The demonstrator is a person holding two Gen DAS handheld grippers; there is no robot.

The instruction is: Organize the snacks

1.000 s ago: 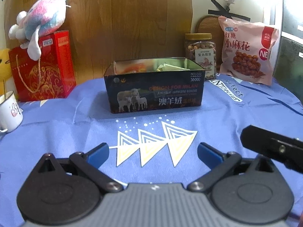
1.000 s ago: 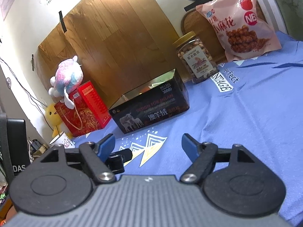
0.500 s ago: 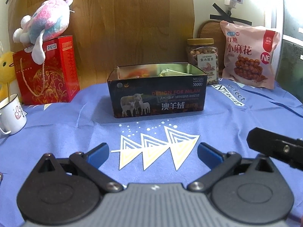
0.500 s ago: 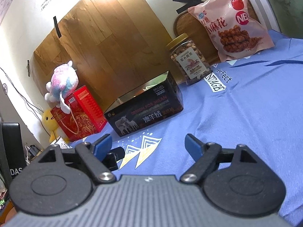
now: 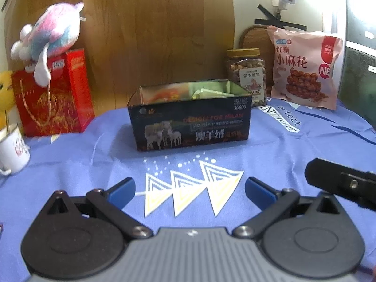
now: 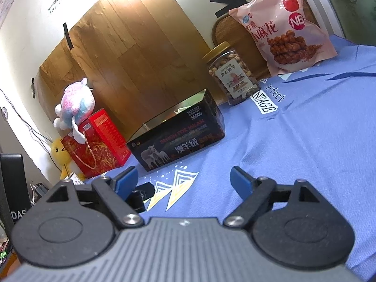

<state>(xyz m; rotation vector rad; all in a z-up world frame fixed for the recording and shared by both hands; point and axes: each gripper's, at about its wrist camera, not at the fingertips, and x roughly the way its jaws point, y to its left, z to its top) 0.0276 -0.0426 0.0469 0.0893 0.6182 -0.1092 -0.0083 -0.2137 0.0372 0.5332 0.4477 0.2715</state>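
Now we are holding the left gripper (image 5: 189,189) and right gripper (image 6: 182,179) spread wide and empty above the blue-clothed worktop (image 5: 293,150); the right has just been opening. Ahead, the open dark rectangular tin (image 5: 190,127) is holding snack packets.

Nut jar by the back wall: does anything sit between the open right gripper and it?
Nothing visible does. From the right gripper, bare blue cloth runs up to the nut jar. The open tin sits left of that line, the pink snack bag to the jar's right.
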